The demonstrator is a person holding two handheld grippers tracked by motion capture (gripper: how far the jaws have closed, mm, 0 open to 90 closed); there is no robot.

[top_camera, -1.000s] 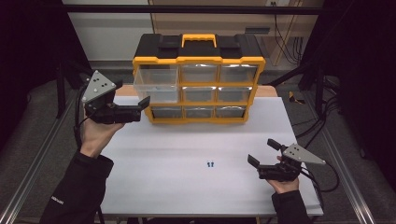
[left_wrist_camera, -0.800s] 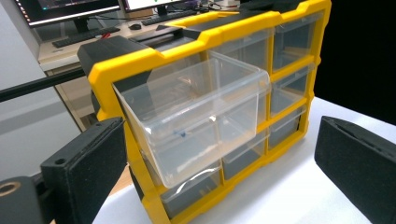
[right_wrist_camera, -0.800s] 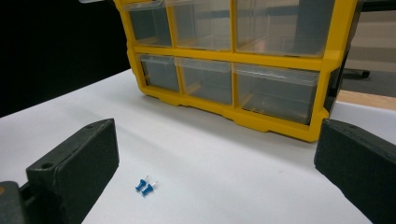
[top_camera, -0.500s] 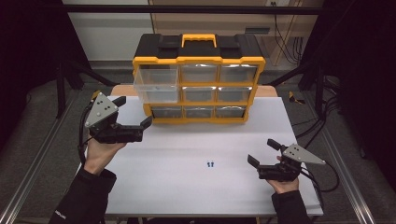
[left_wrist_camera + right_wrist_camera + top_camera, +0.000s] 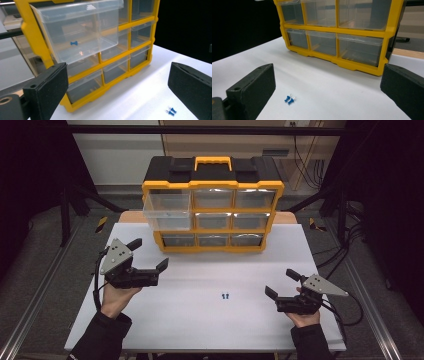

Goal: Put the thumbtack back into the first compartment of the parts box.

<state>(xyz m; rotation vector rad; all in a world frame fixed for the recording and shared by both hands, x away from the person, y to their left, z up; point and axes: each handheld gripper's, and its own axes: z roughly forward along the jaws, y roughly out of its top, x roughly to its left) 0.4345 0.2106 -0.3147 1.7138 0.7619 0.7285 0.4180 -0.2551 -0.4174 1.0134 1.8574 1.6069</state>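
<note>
On our white desk (image 5: 200, 320) stands a yellow organizer (image 5: 212, 202); its pulled-out drawer (image 5: 77, 30) holds one blue pushpin (image 5: 73, 43); both grippers' fingers (image 5: 47, 87) released.

Table (image 5: 200, 330): white top, flat; wooden board (image 5: 286, 218) showing at its far edge. Floor (image 5: 45, 245): grey, on both sides of the table; two black-and-yellow tape marks (image 5: 101, 223) near the far corners. Rails (image 5: 30, 320): metal, running along the left and right sides. Bar (image 5: 200, 130): black, horizontal, across the top. Cables (image 5: 300, 155): dark, hanging at far right. Wall panel (image 5: 115, 155): white, far left.
</note>
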